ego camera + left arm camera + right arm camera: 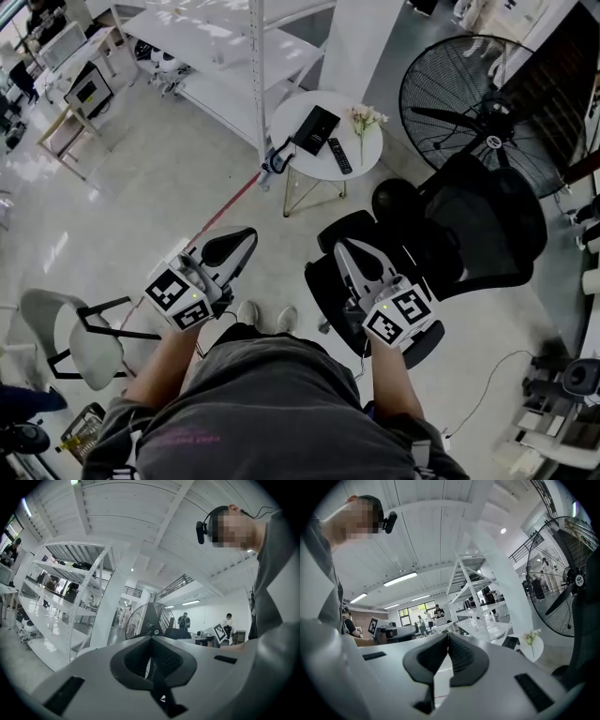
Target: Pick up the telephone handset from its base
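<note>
The black telephone lies on a small round white table some way ahead of me, with a slim black keypad piece beside it. In the right gripper view the telephone shows small at the lower right. Both grippers are held level in front of the person's body, far short of the table. My left gripper is shut with nothing in it, its pads meeting. My right gripper is also shut and empty.
A sprig of pale flowers stands on the table. A large black floor fan and a black office chair stand to the right. White shelving is behind the table, and a white chair is at the left.
</note>
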The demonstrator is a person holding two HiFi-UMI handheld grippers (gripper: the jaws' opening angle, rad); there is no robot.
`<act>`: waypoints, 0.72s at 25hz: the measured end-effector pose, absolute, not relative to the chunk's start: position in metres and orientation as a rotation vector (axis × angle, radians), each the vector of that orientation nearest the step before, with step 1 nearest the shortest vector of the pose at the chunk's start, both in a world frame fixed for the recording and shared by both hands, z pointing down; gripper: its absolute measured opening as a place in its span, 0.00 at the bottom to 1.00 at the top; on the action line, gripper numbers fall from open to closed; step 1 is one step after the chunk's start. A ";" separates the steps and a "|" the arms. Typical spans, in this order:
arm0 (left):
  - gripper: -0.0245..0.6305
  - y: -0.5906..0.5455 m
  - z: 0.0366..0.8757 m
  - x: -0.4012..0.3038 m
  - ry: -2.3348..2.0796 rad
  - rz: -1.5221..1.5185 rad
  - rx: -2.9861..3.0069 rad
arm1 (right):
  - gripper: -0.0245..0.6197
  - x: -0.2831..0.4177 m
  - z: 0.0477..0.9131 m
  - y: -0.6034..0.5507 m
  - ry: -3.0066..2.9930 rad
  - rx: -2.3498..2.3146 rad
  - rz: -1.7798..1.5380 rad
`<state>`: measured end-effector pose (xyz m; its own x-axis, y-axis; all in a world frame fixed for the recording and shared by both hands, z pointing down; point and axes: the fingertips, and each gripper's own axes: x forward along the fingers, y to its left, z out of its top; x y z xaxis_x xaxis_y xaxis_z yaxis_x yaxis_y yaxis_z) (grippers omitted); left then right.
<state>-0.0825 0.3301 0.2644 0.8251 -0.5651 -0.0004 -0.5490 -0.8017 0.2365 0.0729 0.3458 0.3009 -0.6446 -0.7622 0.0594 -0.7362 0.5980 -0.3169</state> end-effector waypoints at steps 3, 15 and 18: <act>0.06 0.332 0.263 -0.078 -0.873 -0.109 2.787 | 0.07 0.076 0.298 0.346 2.741 -1.267 -0.466; 0.06 0.327 0.264 -0.075 -0.900 -0.116 2.772 | 0.07 0.081 0.299 0.339 2.748 -1.247 -0.480; 0.06 0.321 0.266 -0.079 -0.904 -0.126 2.767 | 0.07 0.080 0.300 0.333 2.751 -1.251 -0.484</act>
